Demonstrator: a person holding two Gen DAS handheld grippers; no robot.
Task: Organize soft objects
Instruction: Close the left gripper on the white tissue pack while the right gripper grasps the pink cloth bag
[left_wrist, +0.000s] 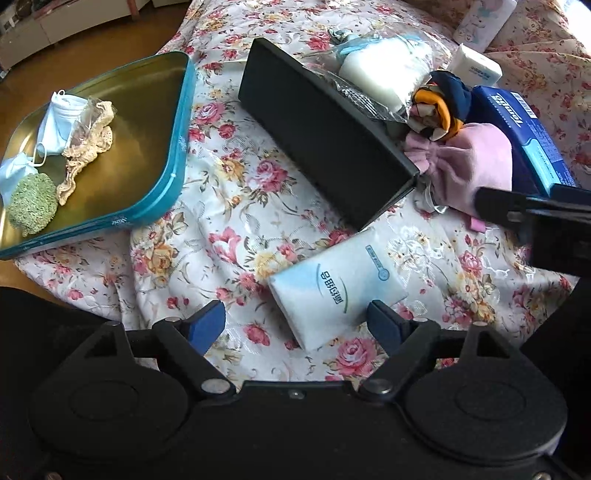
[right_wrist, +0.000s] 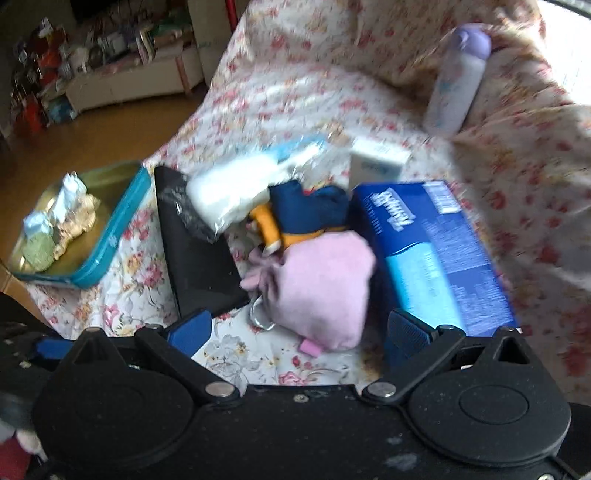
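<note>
Left tongs (left_wrist: 295, 321) stood part open over a flowered bedspread (left_wrist: 236, 192), jaws apart. A white tissue pack (left_wrist: 334, 288) lay flat on the bedspread between the blue pads (left_wrist: 207, 321); the right pad looked to be at the pack's corner, the left pad clear of it, nothing gripped.

Right tongs (right_wrist: 299, 332) were wide open and empty, jaws apart over a pink drawstring pouch (right_wrist: 325, 291), pads not pressing it. That view was blurred.

The pouch sat near the middle of the bedspread, touching a blue tissue box (right_wrist: 436, 251) on one side and just beside a black box (left_wrist: 325, 129) on the other. Behind the pouch lay a navy and orange cloth bundle (left_wrist: 443, 107), and a white roll in clear plastic (left_wrist: 376, 70) rested on the black box's far edge. A small white pack (left_wrist: 476, 66) lay further back.

A teal tin tray (left_wrist: 177, 155) sat at the bedspread's left edge, holding white face masks (left_wrist: 59, 122), a beige lace piece (left_wrist: 88, 147) and a green knitted pad (left_wrist: 31, 203).
</note>
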